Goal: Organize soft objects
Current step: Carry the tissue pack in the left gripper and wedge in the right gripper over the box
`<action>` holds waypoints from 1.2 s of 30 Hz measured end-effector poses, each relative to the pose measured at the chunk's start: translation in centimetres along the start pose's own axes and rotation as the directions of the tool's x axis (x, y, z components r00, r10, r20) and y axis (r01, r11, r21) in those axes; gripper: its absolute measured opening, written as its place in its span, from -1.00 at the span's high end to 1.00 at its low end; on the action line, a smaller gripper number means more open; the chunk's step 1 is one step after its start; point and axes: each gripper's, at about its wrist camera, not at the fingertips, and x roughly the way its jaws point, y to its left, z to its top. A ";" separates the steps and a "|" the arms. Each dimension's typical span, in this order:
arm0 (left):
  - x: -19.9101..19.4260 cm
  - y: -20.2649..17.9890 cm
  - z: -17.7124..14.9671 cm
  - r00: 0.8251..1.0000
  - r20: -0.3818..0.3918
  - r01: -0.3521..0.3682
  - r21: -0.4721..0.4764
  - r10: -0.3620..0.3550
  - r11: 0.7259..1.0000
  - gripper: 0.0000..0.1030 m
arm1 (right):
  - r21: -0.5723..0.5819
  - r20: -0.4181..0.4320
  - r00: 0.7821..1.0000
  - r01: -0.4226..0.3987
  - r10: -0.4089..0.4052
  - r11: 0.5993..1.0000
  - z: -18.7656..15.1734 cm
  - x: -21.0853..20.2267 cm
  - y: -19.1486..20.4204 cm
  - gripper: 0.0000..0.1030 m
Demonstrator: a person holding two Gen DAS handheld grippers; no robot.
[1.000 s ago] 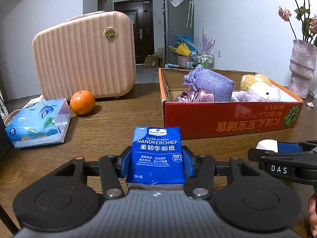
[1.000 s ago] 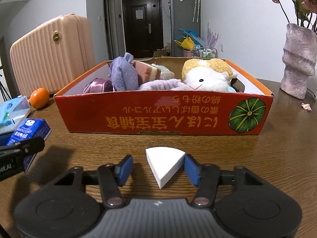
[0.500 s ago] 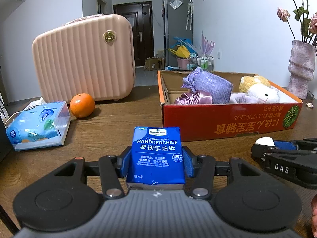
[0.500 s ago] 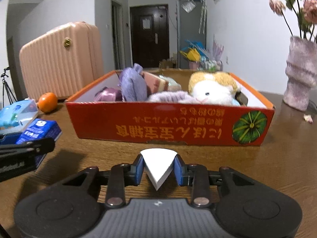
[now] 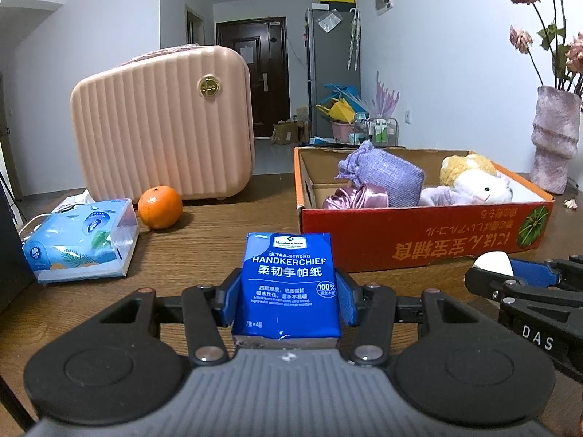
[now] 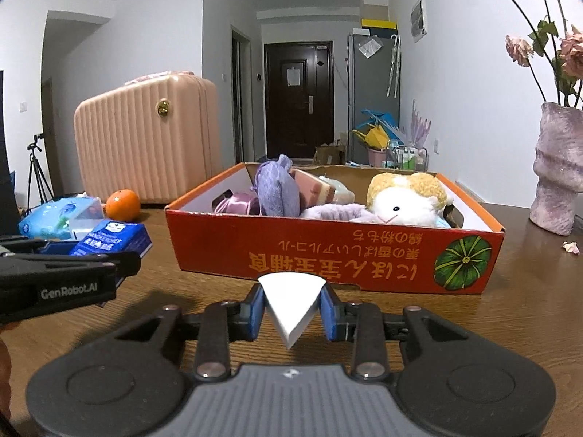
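My left gripper (image 5: 288, 300) is shut on a blue handkerchief tissue pack (image 5: 287, 284) and holds it above the wooden table, in front of the left end of the red cardboard box (image 5: 419, 238). My right gripper (image 6: 291, 309) is shut on a white wedge-shaped sponge (image 6: 291, 304), lifted off the table before the box's front wall (image 6: 328, 255). The box holds a purple pouch (image 6: 277, 189), a satin scrunchie (image 6: 237, 204), a plush sheep (image 6: 404, 200) and other soft items. The right gripper shows at the right of the left wrist view (image 5: 510, 273).
A pink suitcase (image 5: 164, 123) stands at the back left with an orange (image 5: 160, 207) before it. A soft tissue pack (image 5: 80, 240) lies at the left. A pink vase with dried roses (image 6: 557, 167) stands right of the box. The table (image 6: 528, 309) is brown wood.
My right gripper closed on the white sponge and lifted it off the table. My left gripper rose slightly, still holding the handkerchief pack.
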 end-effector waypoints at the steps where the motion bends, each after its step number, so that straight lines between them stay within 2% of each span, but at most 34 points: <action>1: -0.2 -0.1 0.0 1.000 0.004 0.001 -0.007 -0.001 1.000 -0.02 | 0.002 0.006 1.000 -0.001 0.001 1.000 0.0 -0.2 -0.1 0.39; 13: -2.5 -2.6 -0.3 0.999 0.034 -0.003 -0.023 0.004 1.000 -0.03 | 0.015 0.060 0.998 -0.005 0.004 1.000 -0.4 -2.9 -1.4 0.39; 36: -3.9 -9.3 0.1 0.998 0.066 0.010 -0.045 -0.007 0.999 -0.03 | 0.059 0.140 0.989 0.034 -0.042 0.998 -0.5 -6.3 -8.2 0.39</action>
